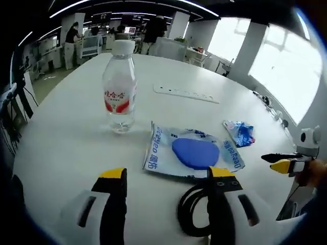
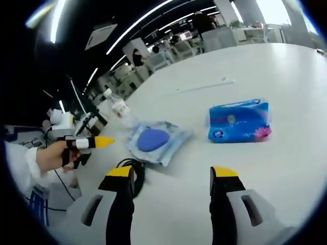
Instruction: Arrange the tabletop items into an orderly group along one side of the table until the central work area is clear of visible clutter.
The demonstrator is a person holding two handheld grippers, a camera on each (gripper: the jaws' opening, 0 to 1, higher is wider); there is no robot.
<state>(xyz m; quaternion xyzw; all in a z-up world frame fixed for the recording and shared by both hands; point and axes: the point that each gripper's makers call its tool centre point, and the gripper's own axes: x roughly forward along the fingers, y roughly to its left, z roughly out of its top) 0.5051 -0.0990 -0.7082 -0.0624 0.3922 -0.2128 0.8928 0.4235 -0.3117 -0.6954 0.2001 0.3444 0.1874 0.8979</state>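
Left tongs [image 1: 167, 176] spread wide, empty, low over white surface [image 1: 61, 143]; black cable coil [image 1: 193, 209] touching its right jaw. Just ahead: clear pouch w/ blue mouse-shaped item [image 1: 194, 152]. Beyond, water bottle [image 1: 119, 87] upright; white power strip [image 1: 186, 94] farther back. Right tongs [image 2: 171, 176] also apart, nothing held, near blue tissue pack [image 2: 239, 121], which lies well apart from pouch.

Both tongs [image 1: 166, 176] [image 2: 171, 176] have black jaws with yellow tips on white bases (slotted); a white sleeve [image 2: 18, 166] shows beside the left tongs [image 2: 97, 142].
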